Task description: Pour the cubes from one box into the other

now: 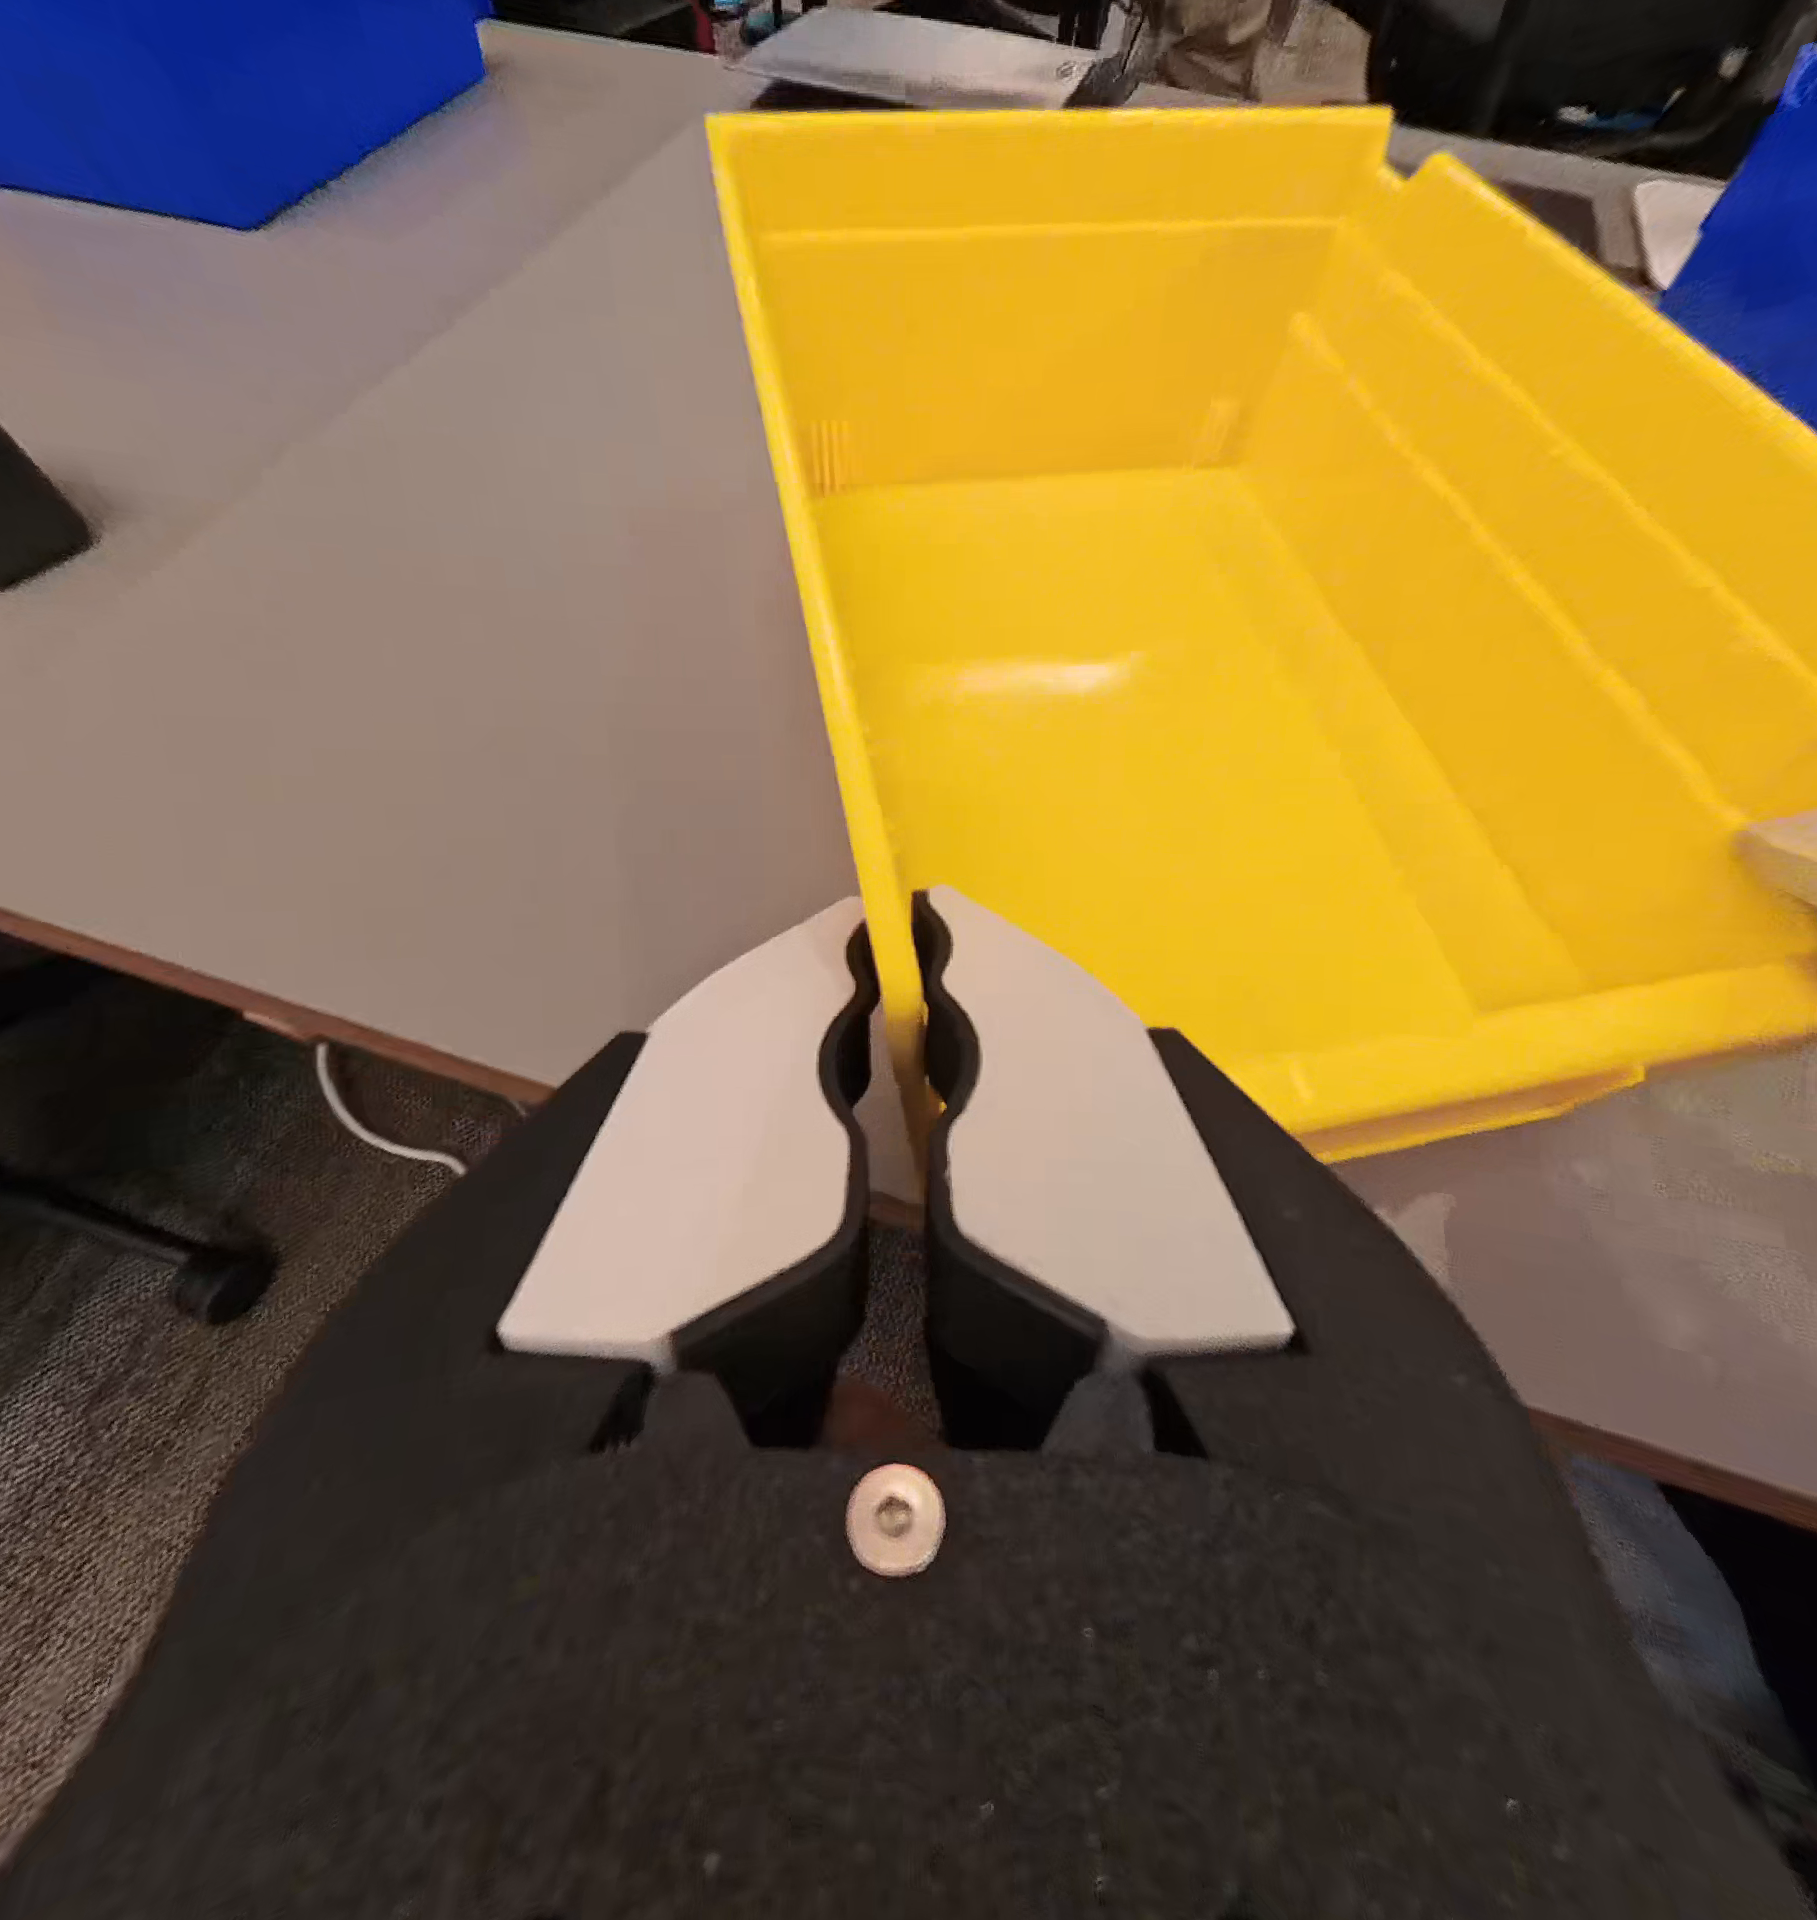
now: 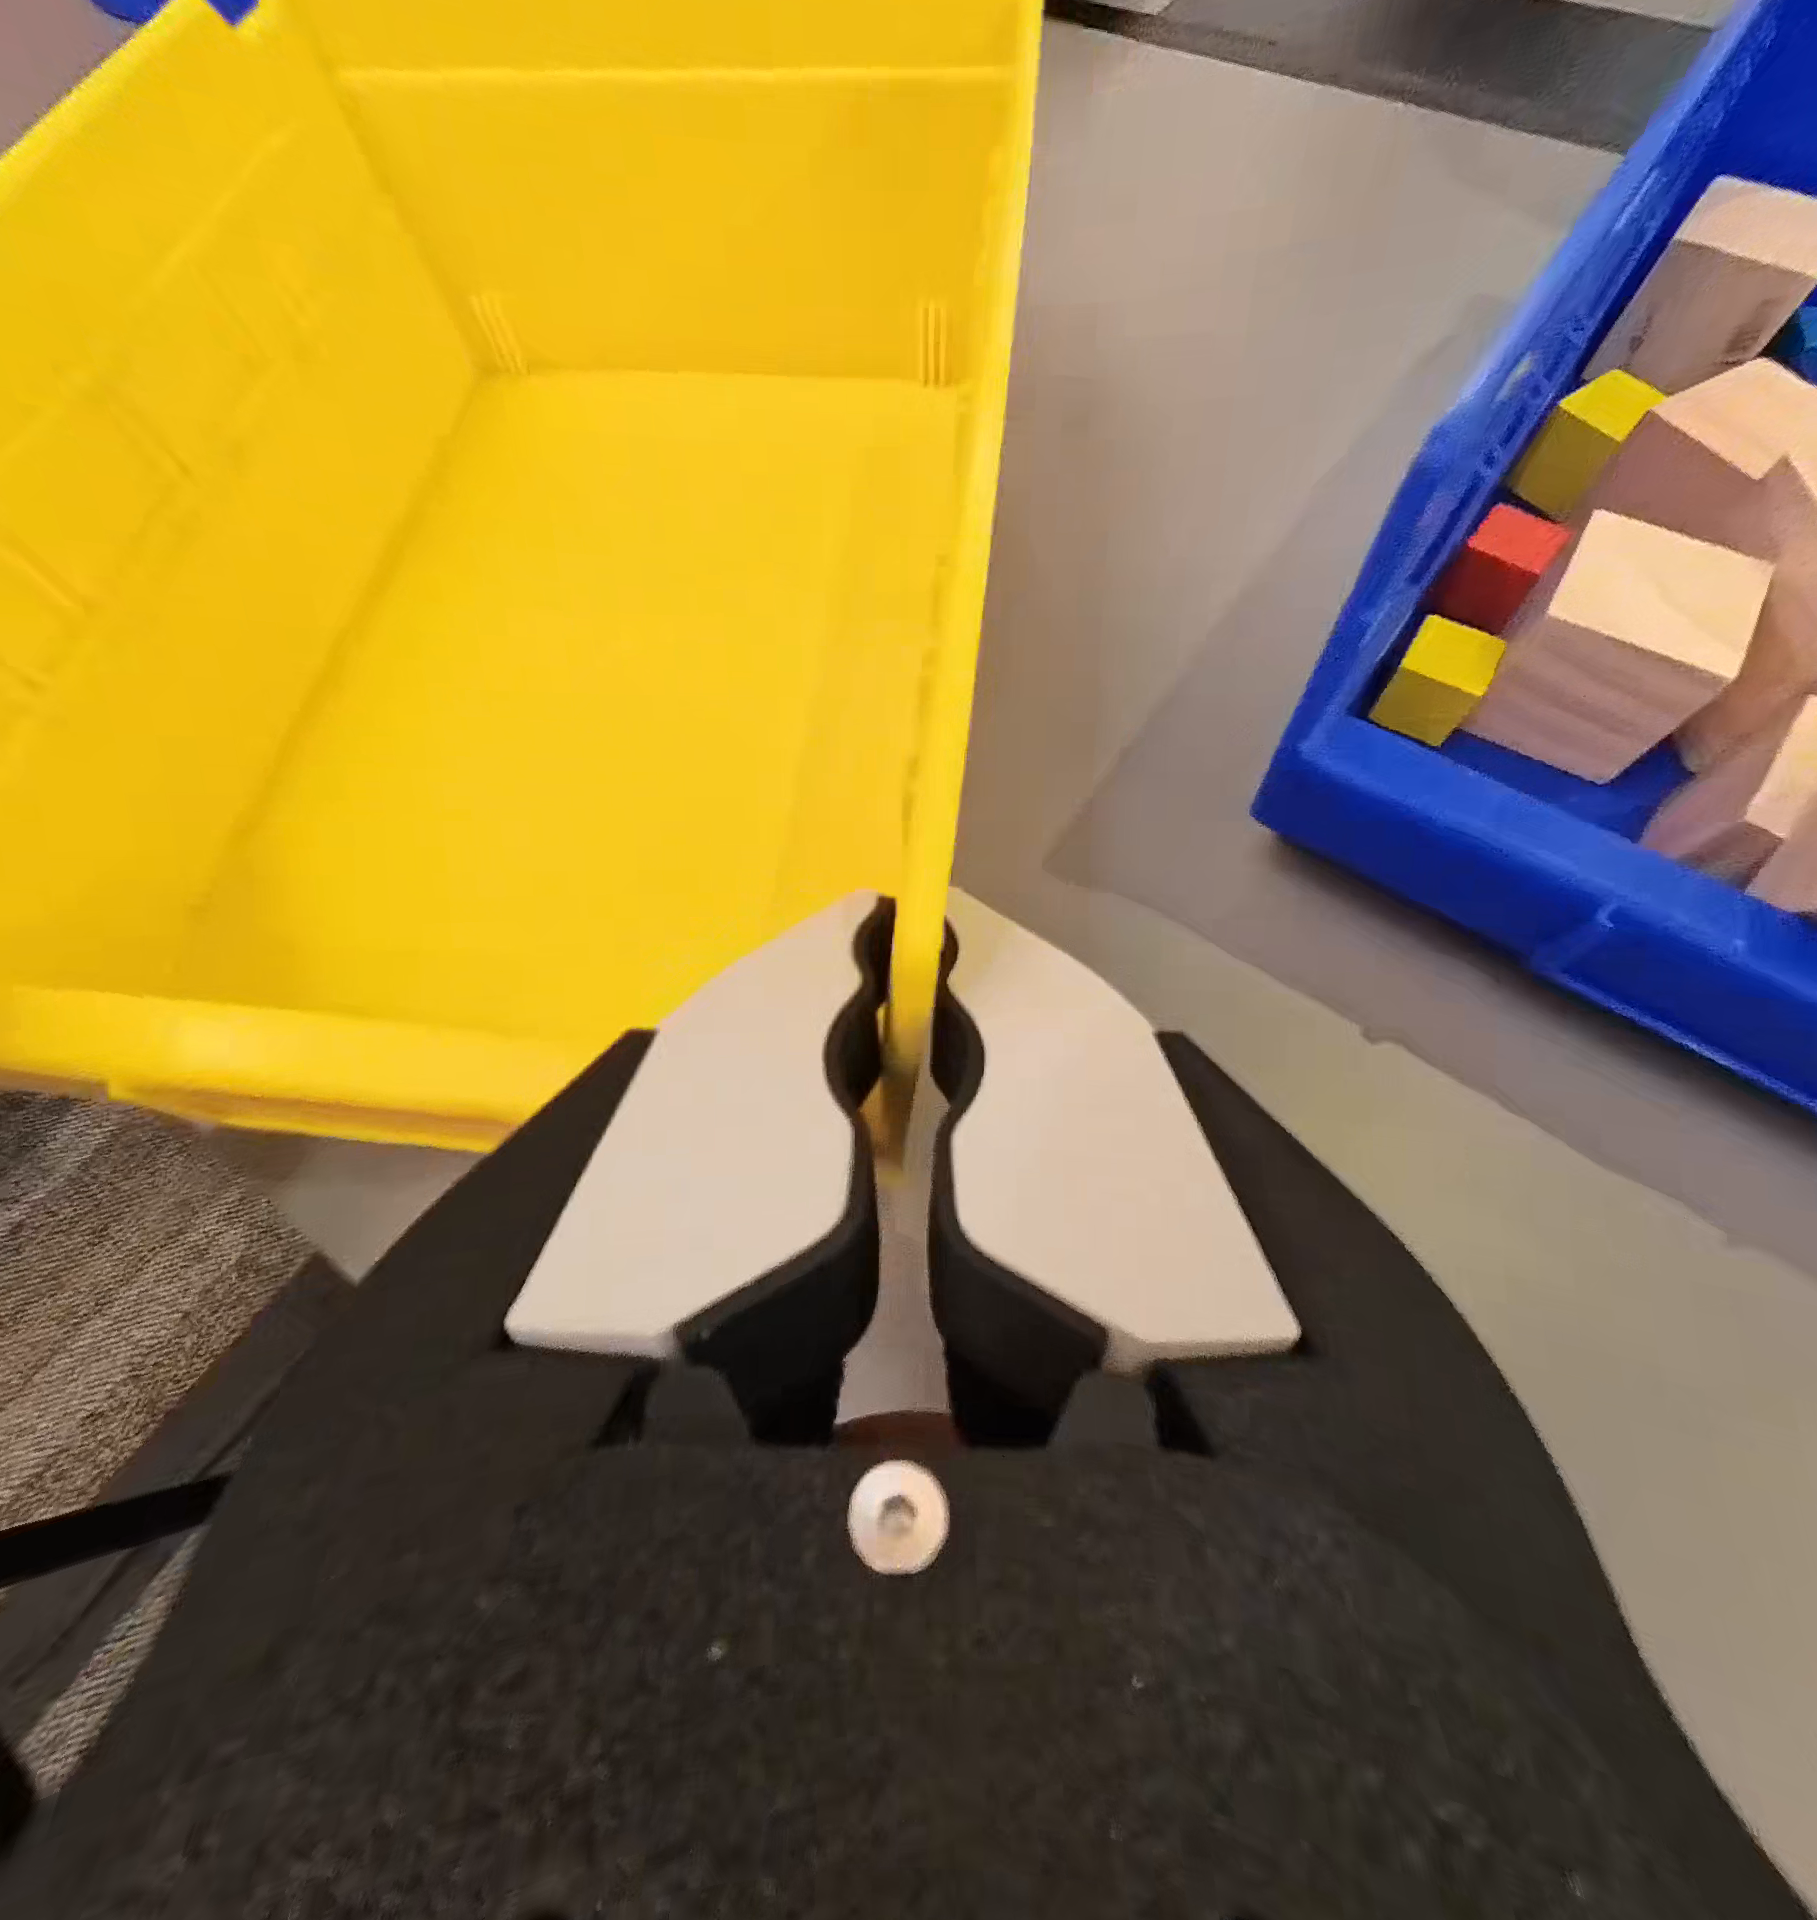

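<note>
An empty yellow box (image 1: 1143, 727) sits on the grey table (image 1: 416, 623). My left gripper (image 1: 896, 914) is shut on the box's left side wall near its front corner. My right gripper (image 2: 909, 914) is shut on the yellow box's (image 2: 571, 623) right side wall near its front corner. The right gripper's pale fingertip (image 1: 1808, 873) shows at the left wrist view's right edge. A blue box (image 2: 1506, 831) stands to the right of the yellow one and holds several cubes: plain wooden cubes (image 2: 1642, 644), yellow cubes (image 2: 1439, 675) and a red cube (image 2: 1506, 566).
Another blue box (image 1: 208, 94) stands at the table's far left, and a dark object (image 1: 0, 499) lies at its left edge. The table's front edge (image 1: 260, 1008) runs just before my grippers, with carpet and a chair base (image 1: 156, 1226) below. A blue box's corner (image 1: 1787, 260) is at the far right.
</note>
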`<state>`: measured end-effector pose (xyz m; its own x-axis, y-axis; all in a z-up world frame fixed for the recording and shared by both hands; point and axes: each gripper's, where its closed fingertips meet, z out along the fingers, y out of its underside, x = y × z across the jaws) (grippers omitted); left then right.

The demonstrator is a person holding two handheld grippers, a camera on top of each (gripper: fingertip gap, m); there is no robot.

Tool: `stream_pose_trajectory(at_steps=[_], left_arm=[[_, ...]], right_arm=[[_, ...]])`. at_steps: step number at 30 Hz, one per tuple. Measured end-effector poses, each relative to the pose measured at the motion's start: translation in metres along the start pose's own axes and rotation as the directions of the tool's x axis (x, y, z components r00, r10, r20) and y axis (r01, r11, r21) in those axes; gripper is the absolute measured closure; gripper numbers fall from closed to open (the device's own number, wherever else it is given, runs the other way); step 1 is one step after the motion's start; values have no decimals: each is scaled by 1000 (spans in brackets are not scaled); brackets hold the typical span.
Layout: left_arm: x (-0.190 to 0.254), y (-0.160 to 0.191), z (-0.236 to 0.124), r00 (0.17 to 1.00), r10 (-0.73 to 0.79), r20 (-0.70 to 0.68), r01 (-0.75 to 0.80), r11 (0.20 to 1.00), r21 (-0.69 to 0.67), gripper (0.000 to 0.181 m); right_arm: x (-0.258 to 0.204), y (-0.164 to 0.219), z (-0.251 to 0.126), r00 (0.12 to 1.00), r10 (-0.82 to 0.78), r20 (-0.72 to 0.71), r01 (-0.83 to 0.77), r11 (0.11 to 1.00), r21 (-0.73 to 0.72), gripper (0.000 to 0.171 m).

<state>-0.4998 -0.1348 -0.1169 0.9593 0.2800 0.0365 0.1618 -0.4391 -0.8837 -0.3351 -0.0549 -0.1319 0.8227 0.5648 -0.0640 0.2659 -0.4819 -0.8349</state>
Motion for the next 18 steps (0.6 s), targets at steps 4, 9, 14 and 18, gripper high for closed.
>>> stream_pose_trajectory(at_steps=[4,9,14,18], left_arm=[[19,-29,-27,999,38,4,-38,995,92,177],[103,-111,-53,988,105,-117,-71,962,265,177],[262,-176,-55,938,209,-277,-102,929,356,177],[412,-160,-36,889,320,-328,-195,912,361,176]], right_arm=[[10,-22,-35,999,-11,-44,15,996,86,169],[86,-88,-121,979,17,-204,40,961,275,169],[226,-119,-208,916,127,-381,19,934,357,169],[366,-87,-253,863,183,-471,-19,943,333,169]])
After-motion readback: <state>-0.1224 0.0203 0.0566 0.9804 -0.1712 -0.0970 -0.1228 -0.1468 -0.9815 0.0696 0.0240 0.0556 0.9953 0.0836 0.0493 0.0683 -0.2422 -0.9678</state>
